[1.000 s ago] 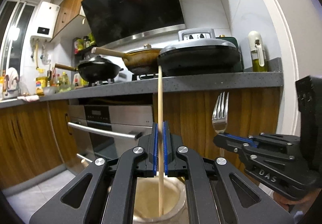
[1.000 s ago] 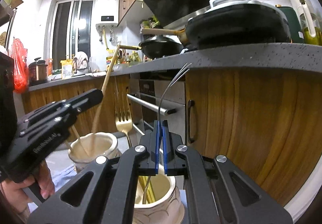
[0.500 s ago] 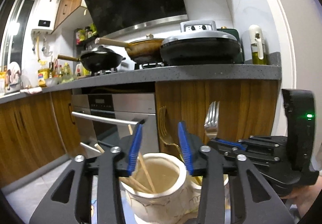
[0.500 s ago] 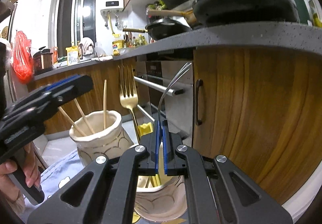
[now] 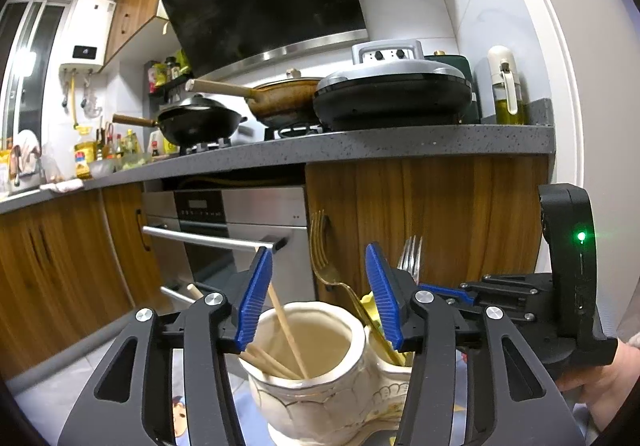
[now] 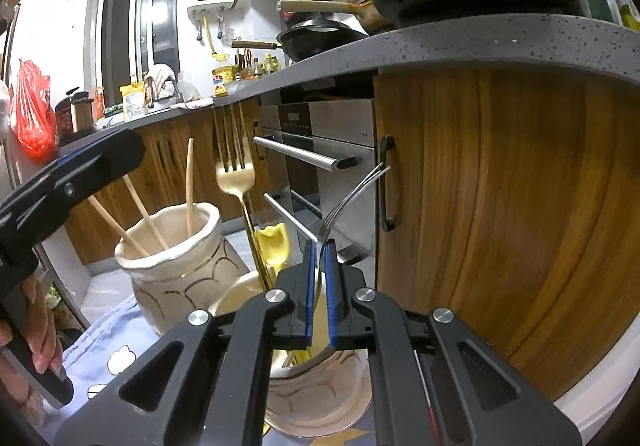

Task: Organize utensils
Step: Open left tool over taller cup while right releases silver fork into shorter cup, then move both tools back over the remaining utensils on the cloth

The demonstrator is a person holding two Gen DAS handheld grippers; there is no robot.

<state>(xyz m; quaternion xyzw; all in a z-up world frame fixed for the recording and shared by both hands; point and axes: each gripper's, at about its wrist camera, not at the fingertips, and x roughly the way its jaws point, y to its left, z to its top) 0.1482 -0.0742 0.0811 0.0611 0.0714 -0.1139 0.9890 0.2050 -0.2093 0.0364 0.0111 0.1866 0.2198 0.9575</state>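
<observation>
- left gripper (image 5: 318, 292): blue pads spread wide apart, nothing between them; it hangs just above the mouth of the chopstick jar (image 5: 316, 378), w/ the jar rim showing between the two fingers.
- chopstick jar: cream ceramic, holds several wooden chopsticks (image 5: 286, 330) leaning against the rim at different angles; stands on a pale blue cloth (image 6: 108, 330).
- right gripper (image 6: 319, 288): pads close together w/ the neck of the silver fork (image 6: 352, 197) between them, tines up and curving away toward the cabinet door (image 6: 500, 205); whether the pads press it cannot be told for sure, but grip looks closed on it.
- fork jar (image 6: 320, 398): second cream jar, touching or just beside the chopstick jar on its right; already holds a gold fork (image 6: 236, 173) and a yellow-handled piece (image 6: 274, 246), type unclear. silver fork handle runs down into its mouth.
- step in hand (judged): seating the silver fork in the fork jar. to do it well: lower until the handle end rests on the jar bottom, then part the pads slowly so the fork tips onto the rim, not out.
- keep approx. vertical; gold fork stands close on the left side, so avoid knocking it.
- withdraw straight up, clear of the tines.
- left gripper: lift away w/o catching the leaning chopsticks.
</observation>
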